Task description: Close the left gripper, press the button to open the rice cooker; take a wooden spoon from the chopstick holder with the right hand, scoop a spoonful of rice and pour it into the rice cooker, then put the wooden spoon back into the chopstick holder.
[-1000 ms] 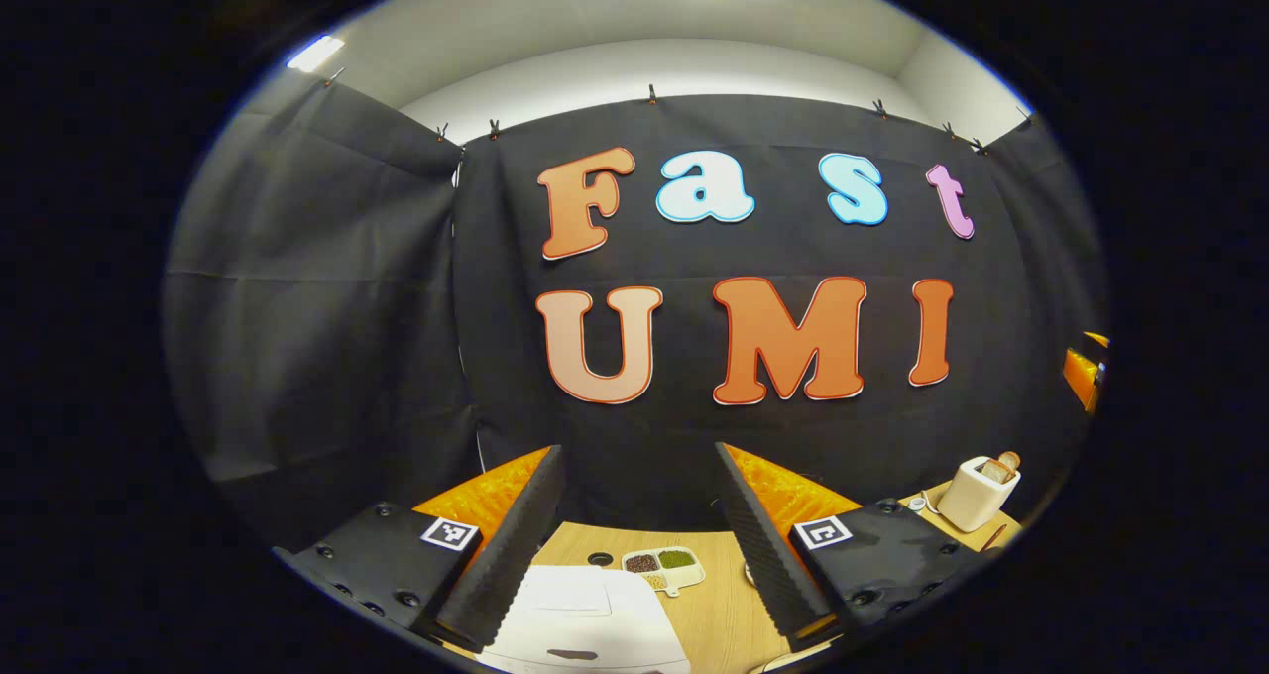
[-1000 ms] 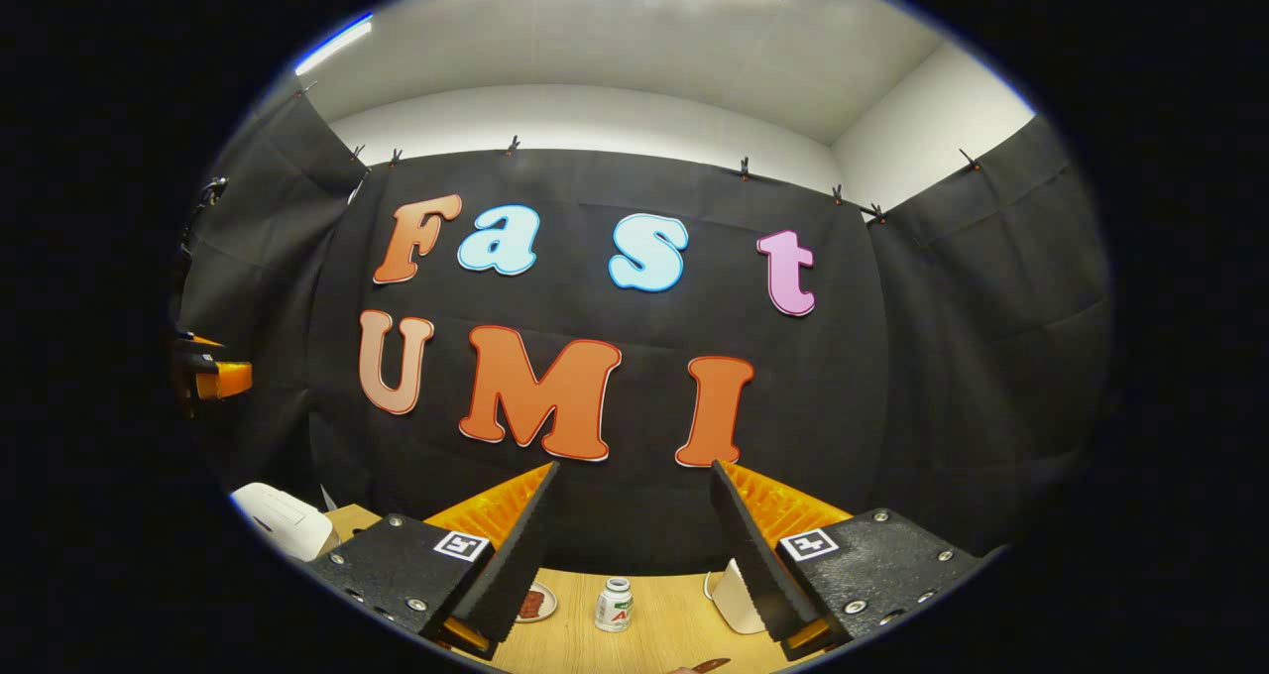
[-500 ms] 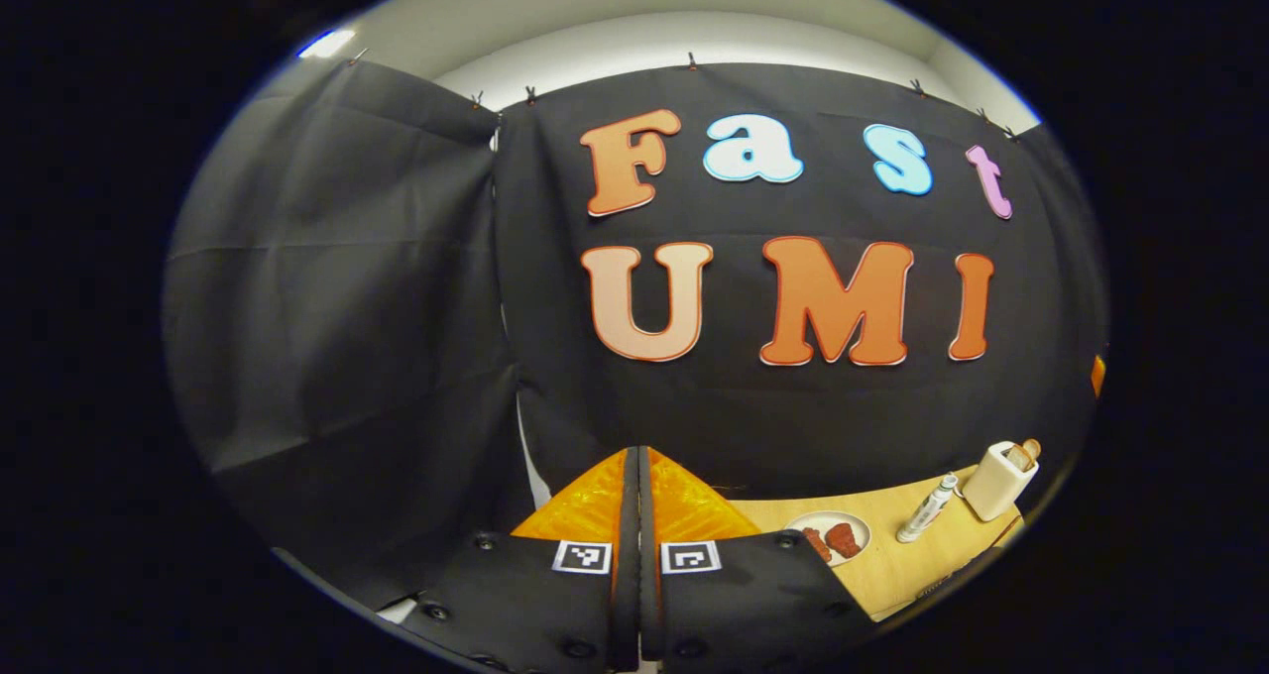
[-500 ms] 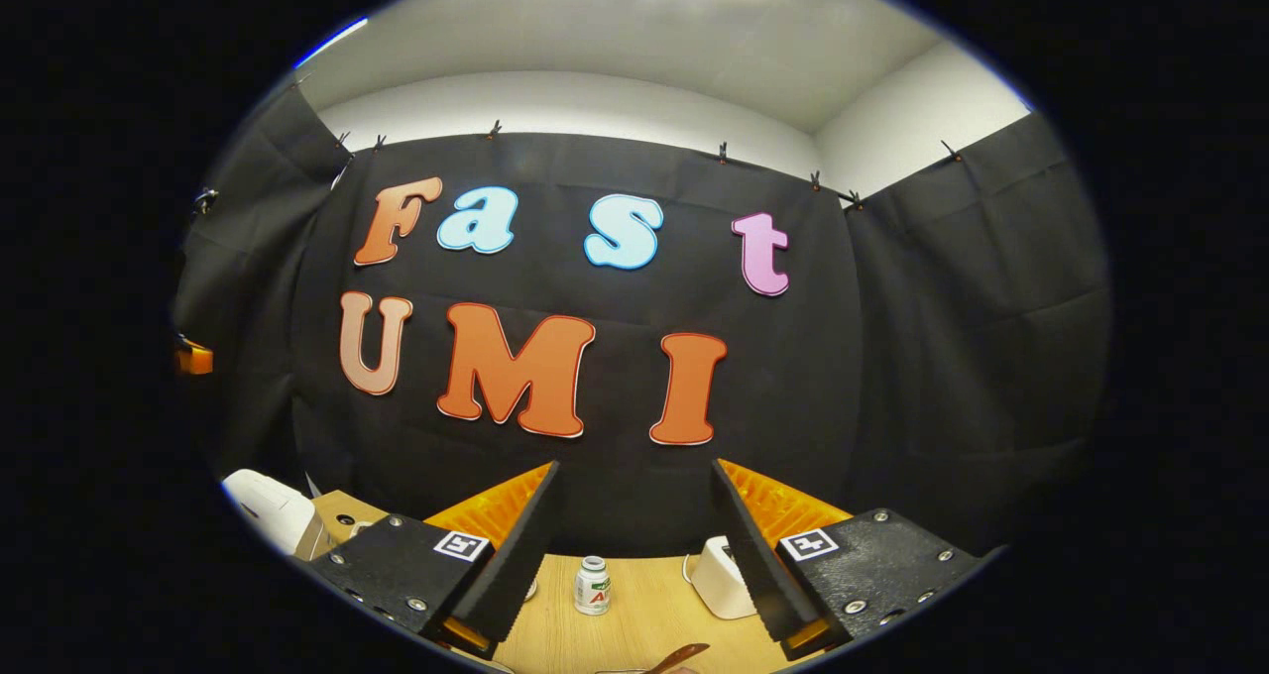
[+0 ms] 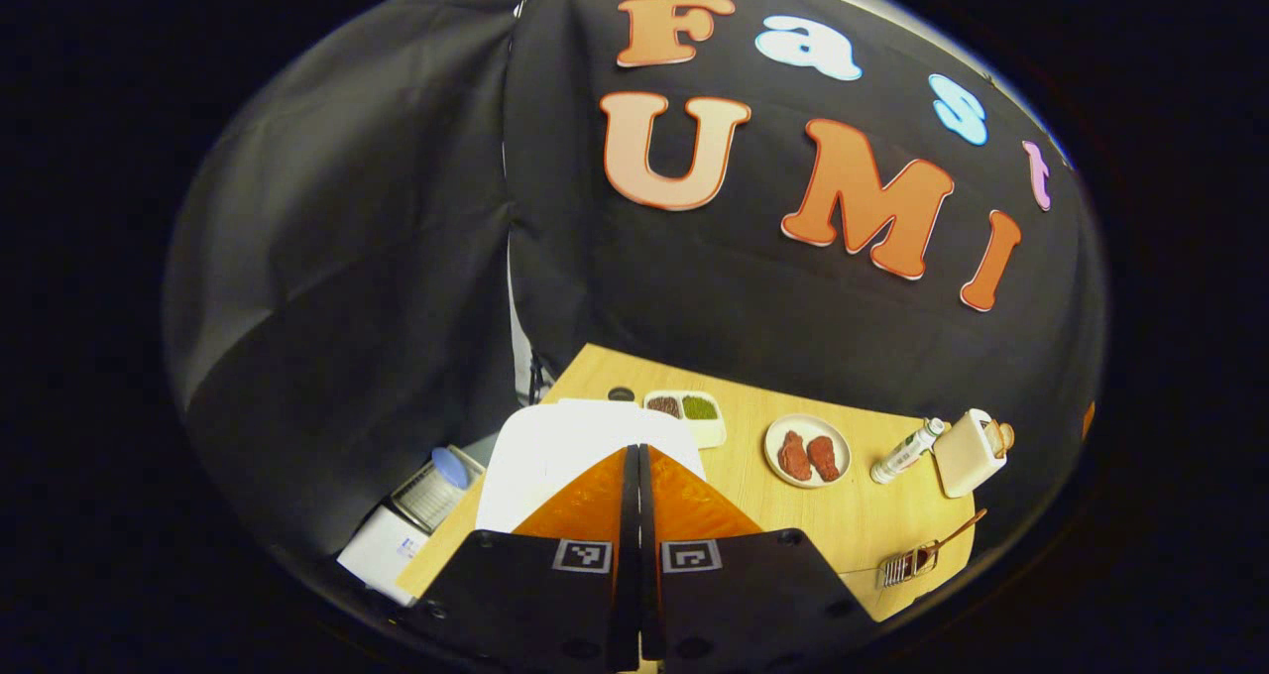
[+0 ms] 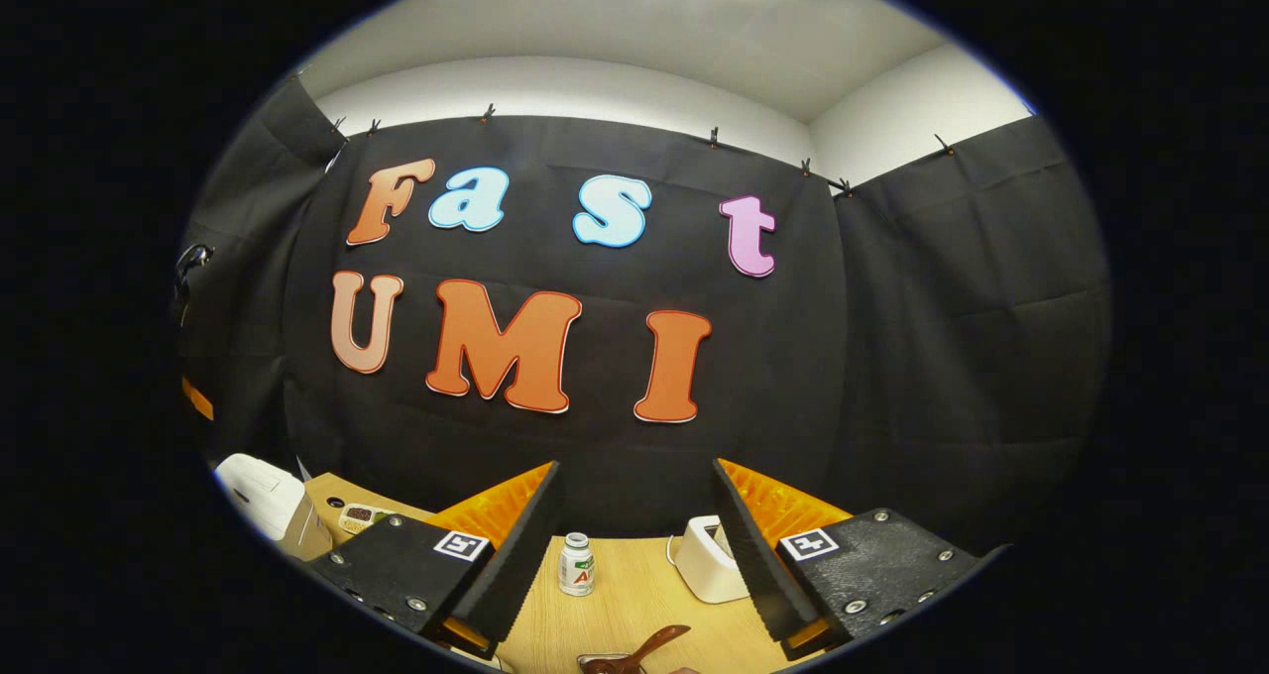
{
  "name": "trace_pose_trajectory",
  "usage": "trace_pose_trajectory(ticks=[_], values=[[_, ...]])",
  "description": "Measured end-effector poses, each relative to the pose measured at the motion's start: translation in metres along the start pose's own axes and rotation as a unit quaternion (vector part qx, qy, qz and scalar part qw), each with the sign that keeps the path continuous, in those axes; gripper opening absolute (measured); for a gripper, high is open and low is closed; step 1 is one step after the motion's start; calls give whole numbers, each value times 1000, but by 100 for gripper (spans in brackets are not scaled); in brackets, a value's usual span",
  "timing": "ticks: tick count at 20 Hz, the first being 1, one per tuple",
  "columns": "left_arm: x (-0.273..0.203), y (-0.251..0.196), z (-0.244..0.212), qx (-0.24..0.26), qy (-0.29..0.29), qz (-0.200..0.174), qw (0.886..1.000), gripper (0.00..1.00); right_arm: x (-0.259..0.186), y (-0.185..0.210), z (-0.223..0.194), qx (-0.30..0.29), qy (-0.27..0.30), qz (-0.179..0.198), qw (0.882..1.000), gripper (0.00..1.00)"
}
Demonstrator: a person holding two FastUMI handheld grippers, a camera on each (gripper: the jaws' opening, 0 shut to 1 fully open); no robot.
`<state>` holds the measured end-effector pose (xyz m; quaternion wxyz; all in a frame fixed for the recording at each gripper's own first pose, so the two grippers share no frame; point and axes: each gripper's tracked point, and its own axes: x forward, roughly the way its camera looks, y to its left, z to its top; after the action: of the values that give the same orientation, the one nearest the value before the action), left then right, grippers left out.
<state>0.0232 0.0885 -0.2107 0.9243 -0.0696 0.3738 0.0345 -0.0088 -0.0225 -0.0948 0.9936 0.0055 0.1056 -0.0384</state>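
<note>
Rice cooker [image 5: 555, 446], count 1, sits closed at the worktop's [image 5: 843, 525] left edge, directly beyond my left gripper [image 5: 634, 486], whose 2 fingers are pressed together on nothing. Behind it lies 1 divided dish [image 5: 686, 411] of grains; toward the right edge come 1 plate [image 5: 807, 450] with 2 brown pieces, 1 lying bottle [image 5: 904, 452] and 1 toaster [image 5: 967, 451]. Chopstick holder [image 5: 900, 567], count 1, lies near the front right corner with 1 wooden spoon [image 5: 952, 537] in it. My right gripper [image 6: 634, 515] is spread wide and empty; 1 small bottle [image 6: 576, 564] shows between its fingers. Since 0.5 s ago, the left gripper has tilted down toward the cooker, and the right has barely shifted.
</note>
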Motion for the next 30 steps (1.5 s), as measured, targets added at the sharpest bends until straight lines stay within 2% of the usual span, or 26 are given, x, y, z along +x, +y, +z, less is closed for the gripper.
trace_pose_trajectory(ticks=[4, 8, 17, 20, 23, 25, 28, 30], values=[[20, 6, -37, -33, 78, -13, 996, 5, -6, -8, -6, -3, 9, -12, 1000, 91], [39, 9, -73, -60, 145, -23, 987, 5, -13, -12, -15, -4, 21, -18, 1000, 91], [69, 19, -126, -96, 219, -31, 970, 5, -27, -28, -34, -12, 45, -44, 998, 91], [69, 20, -128, -64, 206, -30, 976, 5, -28, -26, -39, -2, 51, -43, 998, 92], [65, 19, -125, -52, 191, -22, 980, 5, -26, -21, -43, 2, 55, -34, 998, 92], [59, 23, -117, -38, 157, -12, 987, 5, -24, -22, -46, -3, 59, -30, 998, 91], [42, 19, -83, -25, 81, -7, 996, 5, -21, -26, -51, 4, 69, -26, 997, 92], [32, 26, -58, -8, 36, 13, 999, 5, -21, -25, -55, 8, 75, -19, 997, 92]])
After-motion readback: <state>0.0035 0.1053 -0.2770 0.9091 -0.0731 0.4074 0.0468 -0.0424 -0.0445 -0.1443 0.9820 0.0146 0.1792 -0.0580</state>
